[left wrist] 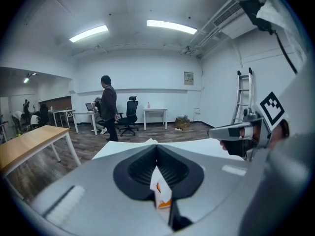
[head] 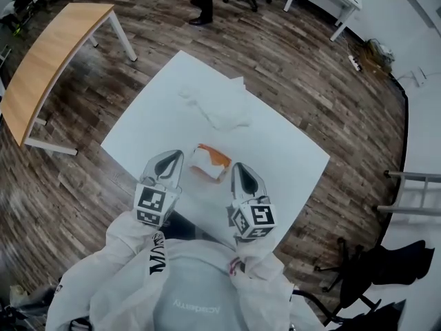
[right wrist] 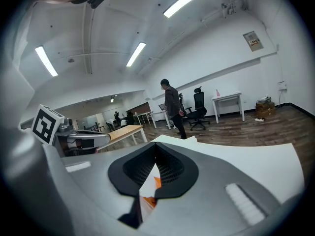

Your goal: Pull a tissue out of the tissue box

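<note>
A white surface (head: pixel 155 119) stands on a dark wood-plank floor (head: pixel 289 67), and the small orange-and-white tissue box (head: pixel 209 163) sits on it near the person's edge. The two tools lie one on each side of the box. The left hand-held gripper (head: pixel 175 156) is just left of the box, and the right hand-held gripper (head: pixel 237 167) is just right of it. Both point away from the person, and neither can be seen touching the box. In the left gripper view, the left hand-held gripper (left wrist: pixel 157 146) has its jaws pressed together at the tips with nothing pinched. A strip of the tissue box (left wrist: pixel 162 194) shows below through the slit further back. The right gripper view shows the same for the right hand-held gripper (right wrist: pixel 155 145). Its jaws meet at the tips and hold nothing, and the box (right wrist: pixel 147 194) is visible beneath through the gap. Each tool also shows at the edge of the other's view, with its marker cube. Further out on the surface, well apart from the box, lies a loose heap of white tissues (head: pixel 222 107). Pale hoodie sleeves (head: pixel 131 236) lead down to the tools. Off the surface stand a wooden-topped table (head: pixel 48 64) and a person in dark clothes (left wrist: pixel 108 107) near an office chair (left wrist: pixel 131 115). A ladder (left wrist: pixel 244 100) leans by the wall.
</note>
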